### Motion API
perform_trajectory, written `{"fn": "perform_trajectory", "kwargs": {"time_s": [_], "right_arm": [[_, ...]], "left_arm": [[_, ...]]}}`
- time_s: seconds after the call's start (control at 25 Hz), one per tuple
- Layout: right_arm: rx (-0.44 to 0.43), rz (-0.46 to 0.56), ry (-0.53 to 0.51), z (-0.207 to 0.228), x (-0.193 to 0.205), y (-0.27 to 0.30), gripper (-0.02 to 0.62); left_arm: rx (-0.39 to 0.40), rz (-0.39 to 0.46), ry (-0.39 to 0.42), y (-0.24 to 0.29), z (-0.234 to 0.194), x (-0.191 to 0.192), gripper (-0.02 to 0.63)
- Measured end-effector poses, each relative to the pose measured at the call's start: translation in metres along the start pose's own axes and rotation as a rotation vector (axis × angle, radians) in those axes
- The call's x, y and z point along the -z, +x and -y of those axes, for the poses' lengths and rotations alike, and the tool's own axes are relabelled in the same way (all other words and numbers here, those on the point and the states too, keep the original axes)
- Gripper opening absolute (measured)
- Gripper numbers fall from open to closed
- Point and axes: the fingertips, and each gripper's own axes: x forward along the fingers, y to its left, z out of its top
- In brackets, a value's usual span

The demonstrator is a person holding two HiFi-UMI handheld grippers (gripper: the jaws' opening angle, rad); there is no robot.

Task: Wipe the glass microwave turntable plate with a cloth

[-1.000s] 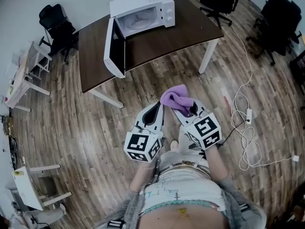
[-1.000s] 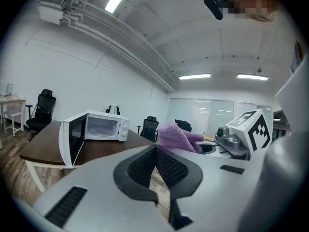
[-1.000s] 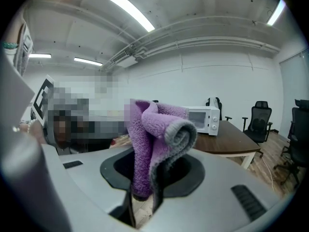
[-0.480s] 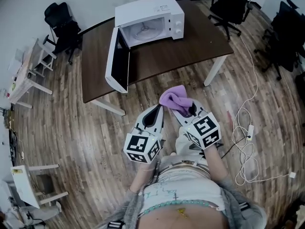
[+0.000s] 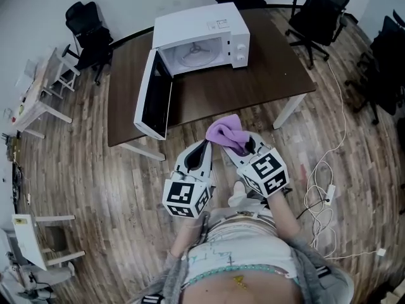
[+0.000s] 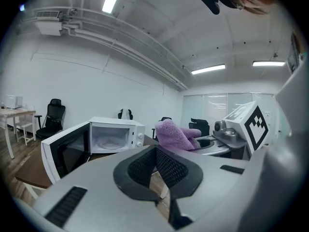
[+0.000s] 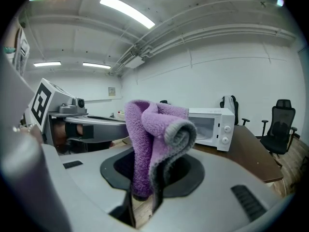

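Note:
A white microwave [image 5: 202,33] stands on a dark brown table [image 5: 253,84] with its door [image 5: 152,103] swung open. The glass turntable plate [image 5: 197,57] lies inside it, and shows again in the left gripper view [image 6: 108,142]. My right gripper [image 5: 243,145] is shut on a folded purple cloth [image 5: 226,133], which stands up between its jaws [image 7: 154,139]. My left gripper [image 5: 207,143] is shut with nothing in it, its jaws pressed together [image 6: 155,166]. Both grippers hang side by side over the wooden floor, short of the table's near edge and pointing toward the microwave [image 7: 212,124].
Black office chairs [image 5: 316,11] stand behind and to the right of the table, and another [image 5: 88,33] at the back left. A white cable with a power strip [image 5: 326,192] lies on the floor at right. Small white tables [image 5: 38,97] stand along the left side.
The table and microwave have come nearer and sit lower in the head view as the person walks toward them. Both grippers keep their pose, and the cloth is still in the right one.

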Motion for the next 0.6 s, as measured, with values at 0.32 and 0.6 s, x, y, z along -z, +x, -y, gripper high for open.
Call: {"fn": "perform_trajectory", "kwargs": {"time_s": [0.32, 0.6], "right_arm": [[-0.043, 0.008, 0.006, 0.041, -0.006, 0.008, 0.115], [-0.116, -0.006, 0.014, 0.046, -0.002, 0.02, 0.115]], "left_arm": [[-0.065, 0.007, -0.049, 0.031, -0.003, -0.001, 0.011], [-0.132, -0.012, -0.085, 0.036, -0.012, 0.004, 0.011]]}}
